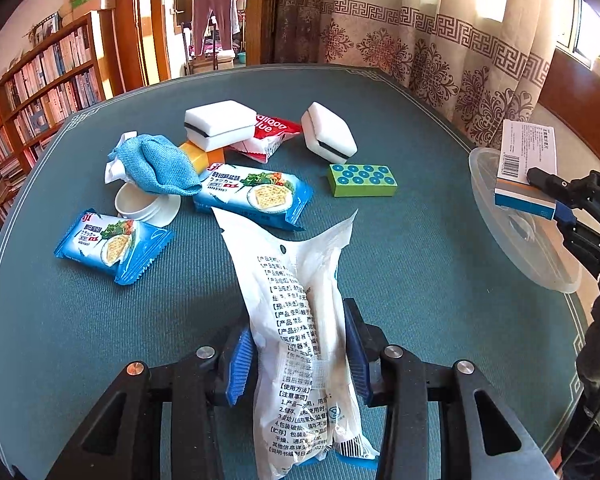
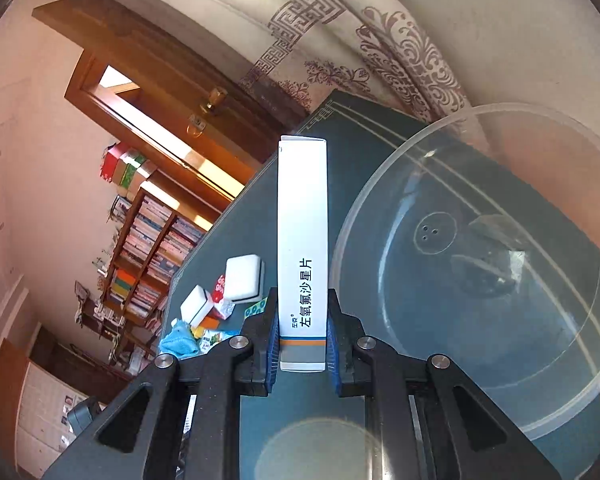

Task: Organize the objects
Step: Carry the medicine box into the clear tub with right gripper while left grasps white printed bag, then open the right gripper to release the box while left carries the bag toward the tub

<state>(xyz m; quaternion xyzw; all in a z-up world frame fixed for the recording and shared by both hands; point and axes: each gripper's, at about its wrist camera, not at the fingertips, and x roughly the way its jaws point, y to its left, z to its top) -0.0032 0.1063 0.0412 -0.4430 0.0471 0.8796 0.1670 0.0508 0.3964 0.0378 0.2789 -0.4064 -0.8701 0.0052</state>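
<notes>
My left gripper (image 1: 300,340) is shut on a white printed plastic packet (image 1: 296,280), whose crinkled top sticks up over the green table (image 1: 440,280). Its blue pads (image 1: 238,360) press the packet from both sides. At the right edge of the left wrist view, my right gripper (image 1: 556,196) holds a white medicine box (image 1: 526,160) above a clear round plastic dish (image 1: 540,264). In the right wrist view the right gripper (image 2: 302,320) is shut on that box (image 2: 302,240), which stands upright between the pads, with the clear dish (image 2: 500,340) just to its right.
Across the table lie two blue cracker packets (image 1: 256,196) (image 1: 108,244), two white sponges (image 1: 220,124) (image 1: 330,132), a blue cloth (image 1: 156,164), a red packet (image 1: 268,136), a green dotted block (image 1: 362,180) and a white round tub (image 1: 144,204). A bookshelf (image 1: 40,92) stands at the left; curtains hang behind.
</notes>
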